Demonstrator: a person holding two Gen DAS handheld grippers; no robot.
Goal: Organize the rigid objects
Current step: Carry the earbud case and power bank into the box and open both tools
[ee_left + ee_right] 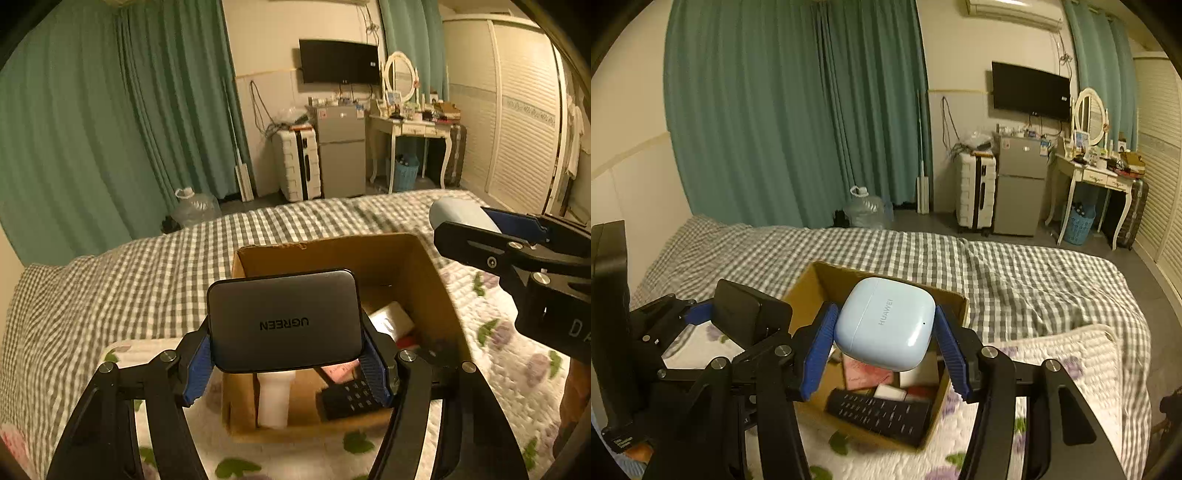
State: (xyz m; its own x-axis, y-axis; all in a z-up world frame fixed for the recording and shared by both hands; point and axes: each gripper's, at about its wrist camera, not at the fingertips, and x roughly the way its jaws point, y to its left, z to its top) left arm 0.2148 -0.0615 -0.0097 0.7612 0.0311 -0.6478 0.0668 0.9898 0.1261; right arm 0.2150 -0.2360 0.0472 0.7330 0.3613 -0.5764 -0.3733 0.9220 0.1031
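Landmark: cardboard box (436, 280), open-topped, resting on the floral quilt (517, 354) over the checked bed cover (147, 266).
Left claw (286, 360): closed on the dark grey charger (284, 319); blue pads press its two short sides.
Charger: held above the near-left part of the box; long axis runs across the claw, broad face toward the camera, the UGREEN lettering reads upside down.
Left claw pose: reaches forward over the near rim of the box, roughly level.
Box contents: white cylinder (274, 398) at near left, black remote (879, 413) along the near wall, pink and white packets behind it.
Right claw (886, 350): closed on the pale blue earbud case (884, 323); pads grip its left and right sides.
Earbud case: above the middle of the box; HUAWEI lettering runs vertically, lid seam toward the left pad.
Right claw pose: comes in from the right of the box, beside the left claw, apart from it.
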